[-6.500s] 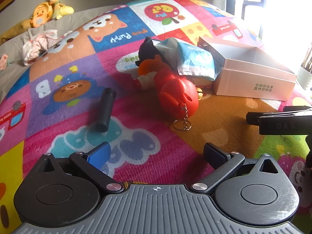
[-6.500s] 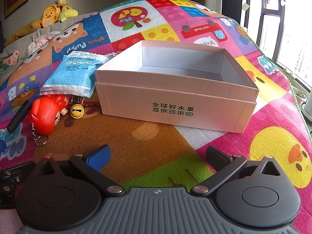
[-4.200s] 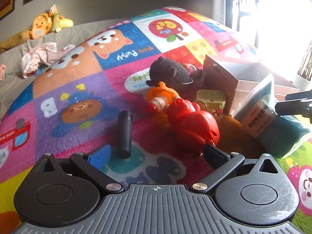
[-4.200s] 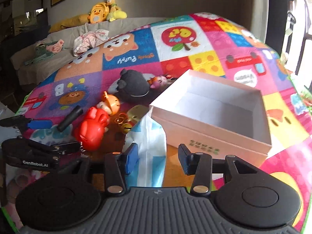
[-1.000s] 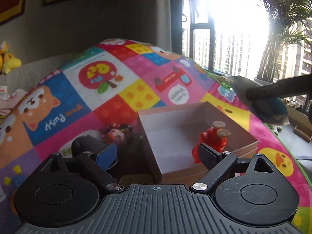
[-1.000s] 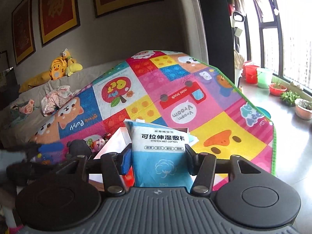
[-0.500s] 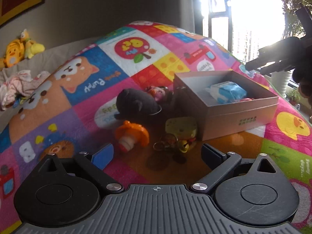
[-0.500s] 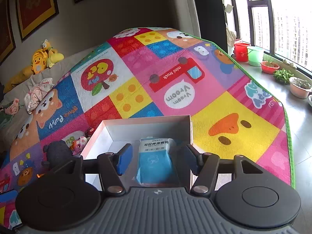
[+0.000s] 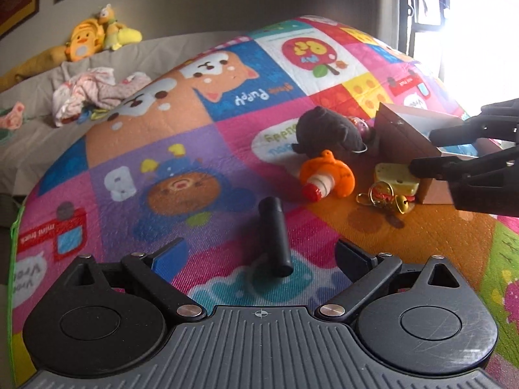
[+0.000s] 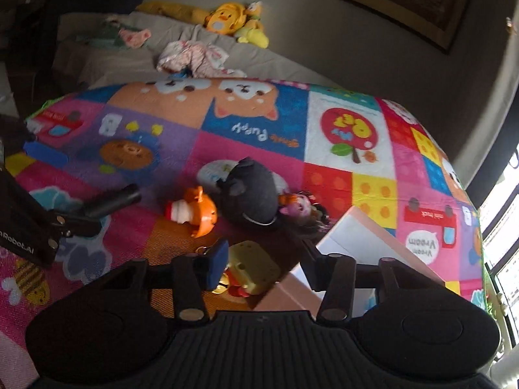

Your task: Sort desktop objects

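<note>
My left gripper (image 9: 261, 253) is open and low over the play mat, with a black cylinder (image 9: 275, 235) lying between its fingers. My right gripper (image 10: 264, 253) is open and empty above a yellow block with a keyring (image 10: 251, 267), beside the corner of the pink box (image 10: 366, 243). The right gripper also shows in the left wrist view (image 9: 421, 150) over the yellow block (image 9: 394, 178) and gold bell (image 9: 400, 203). An orange toy (image 9: 326, 175), a dark plush (image 9: 327, 133) and a small doll (image 10: 300, 209) lie near the box (image 9: 402, 133).
The colourful play mat (image 9: 194, 149) covers the surface. A grey sofa with crumpled clothes (image 9: 94, 92) and yellow plush toys (image 9: 94, 37) stands behind. A bright window (image 9: 470, 22) is at the right.
The blue pack has left my right gripper and lies in the box. My right gripper has swung left and down to the yellow block. My left gripper has dropped to the black cylinder.
</note>
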`<state>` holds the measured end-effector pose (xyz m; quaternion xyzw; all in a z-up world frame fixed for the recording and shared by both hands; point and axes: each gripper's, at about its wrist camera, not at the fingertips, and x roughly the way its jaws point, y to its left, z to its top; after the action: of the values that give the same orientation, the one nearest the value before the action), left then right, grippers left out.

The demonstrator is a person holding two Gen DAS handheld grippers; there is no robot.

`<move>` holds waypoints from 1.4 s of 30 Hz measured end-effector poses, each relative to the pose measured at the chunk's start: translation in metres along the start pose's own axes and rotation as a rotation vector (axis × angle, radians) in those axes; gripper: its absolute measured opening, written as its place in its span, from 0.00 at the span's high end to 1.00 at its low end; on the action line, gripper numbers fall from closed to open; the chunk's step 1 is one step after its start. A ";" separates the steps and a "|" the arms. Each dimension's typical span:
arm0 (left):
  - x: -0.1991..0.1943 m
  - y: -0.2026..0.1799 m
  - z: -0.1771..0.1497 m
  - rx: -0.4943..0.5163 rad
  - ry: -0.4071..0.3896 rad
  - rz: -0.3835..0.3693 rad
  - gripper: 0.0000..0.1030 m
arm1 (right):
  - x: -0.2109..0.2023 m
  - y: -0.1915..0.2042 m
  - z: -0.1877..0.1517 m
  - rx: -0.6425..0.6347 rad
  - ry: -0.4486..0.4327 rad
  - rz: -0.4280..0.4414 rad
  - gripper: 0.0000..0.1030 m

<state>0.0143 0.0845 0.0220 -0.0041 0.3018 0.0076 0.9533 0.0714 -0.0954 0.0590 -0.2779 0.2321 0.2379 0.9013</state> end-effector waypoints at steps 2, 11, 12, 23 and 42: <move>0.000 0.002 -0.002 -0.017 0.003 -0.024 0.03 | 0.017 -0.004 0.012 0.044 0.033 0.005 0.61; 0.001 0.001 -0.010 -0.034 -0.003 -0.076 0.03 | 0.086 -0.012 0.028 0.065 0.189 0.019 0.74; 0.001 0.003 -0.010 -0.038 -0.002 -0.072 0.03 | 0.085 -0.008 0.025 0.058 0.200 0.043 0.74; 0.003 0.003 -0.008 -0.042 0.018 -0.080 0.03 | -0.020 0.006 -0.040 -0.020 0.163 0.140 0.72; 0.009 -0.042 0.002 0.059 0.060 -0.089 0.02 | -0.047 -0.049 -0.112 0.284 0.168 -0.103 0.34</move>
<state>0.0239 0.0427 0.0188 0.0106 0.3299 -0.0438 0.9429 0.0305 -0.2136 0.0216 -0.1783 0.3234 0.1322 0.9198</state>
